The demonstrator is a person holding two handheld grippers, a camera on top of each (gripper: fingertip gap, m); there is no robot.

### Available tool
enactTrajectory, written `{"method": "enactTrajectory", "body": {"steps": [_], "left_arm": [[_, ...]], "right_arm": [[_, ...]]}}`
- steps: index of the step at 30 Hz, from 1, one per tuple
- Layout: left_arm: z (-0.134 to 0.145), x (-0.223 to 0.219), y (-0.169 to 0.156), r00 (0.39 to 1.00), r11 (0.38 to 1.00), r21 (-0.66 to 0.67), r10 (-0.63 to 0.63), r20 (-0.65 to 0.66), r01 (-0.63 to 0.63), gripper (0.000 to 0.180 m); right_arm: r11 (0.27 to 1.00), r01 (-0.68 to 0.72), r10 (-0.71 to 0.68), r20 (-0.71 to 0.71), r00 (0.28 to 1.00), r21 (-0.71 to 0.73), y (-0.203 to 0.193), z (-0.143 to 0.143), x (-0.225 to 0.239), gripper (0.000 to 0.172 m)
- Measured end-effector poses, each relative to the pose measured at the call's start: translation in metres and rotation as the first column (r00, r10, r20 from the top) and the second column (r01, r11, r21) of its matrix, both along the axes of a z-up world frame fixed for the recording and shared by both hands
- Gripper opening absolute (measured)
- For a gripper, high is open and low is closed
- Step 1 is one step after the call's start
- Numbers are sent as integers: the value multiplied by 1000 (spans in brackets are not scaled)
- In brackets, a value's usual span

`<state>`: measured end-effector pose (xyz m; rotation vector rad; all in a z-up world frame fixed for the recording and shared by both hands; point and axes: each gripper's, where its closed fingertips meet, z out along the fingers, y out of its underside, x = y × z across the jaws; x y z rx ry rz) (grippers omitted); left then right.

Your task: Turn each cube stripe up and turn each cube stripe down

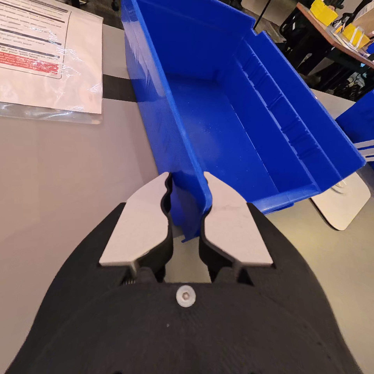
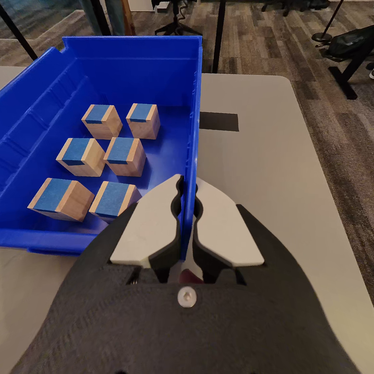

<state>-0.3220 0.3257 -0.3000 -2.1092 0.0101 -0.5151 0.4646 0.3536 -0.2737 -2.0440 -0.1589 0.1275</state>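
Left gripper, lower centre, pinches the near corner wall of an empty blue bin on the grey tabletop. Right gripper, lower centre, clamps the right wall of a second blue bin; six wooden cubes, left of centre, show stripes up.

From my remote station, the left gripper straddled the near corner wall of an empty blue bin, both fingers closed against the plastic. The bin ran toward one o'clock across the grey table. At eleven o'clock lay a printed sheet in a clear sleeve; at three o'clock, the edge of a second blue bin.
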Motion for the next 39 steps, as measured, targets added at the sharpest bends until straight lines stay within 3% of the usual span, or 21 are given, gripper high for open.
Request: {"method": "enactTrajectory", "body": {"steps": [7,9,10,12,14,17,19,22,33,39], "left_arm": [[0,-3,-1,1000,1000,-21,11,-19,-12,17],[0,-3,-2,999,1000,-17,-1,-40,1,17],[2,-6,-1,998,1000,5,11,-56,-11,23],[3,-5,0,998,1000,0,1,-61,-1,52],[3,-4,2,998,1000,-19,-14,-66,13,60],[-1,2,7,994,998,-43,-55,-93,51,48],[-2,9,10,997,996,-60,-72,-36,69,38],[-1,7,14,998,997,-39,-66,-15,66,24],[-1,-3,12,1000,998,-67,-20,-20,19,5],[5,-7,4,999,997,-76,-27,-22,25,5]], "right_arm": [[1000,-12,12,11,1000,-4,-2,0,-1,6],[1000,-4,4,51,999,-4,-2,0,0,16],[1000,2,-2,81,997,-4,-1,1,2,26],[1000,-5,5,110,994,3,3,5,0,29],[1000,-11,12,112,994,-11,7,7,-4,30],[998,-13,22,133,991,-63,13,1,-5,27],[998,2,5,110,994,-60,16,-1,-1,11],[997,-30,33,48,998,-68,17,-4,-3,7],[994,-73,81,115,990,-75,14,-1,-14,8],[992,-76,88,125,988,-103,7,1,-16,7]]}}
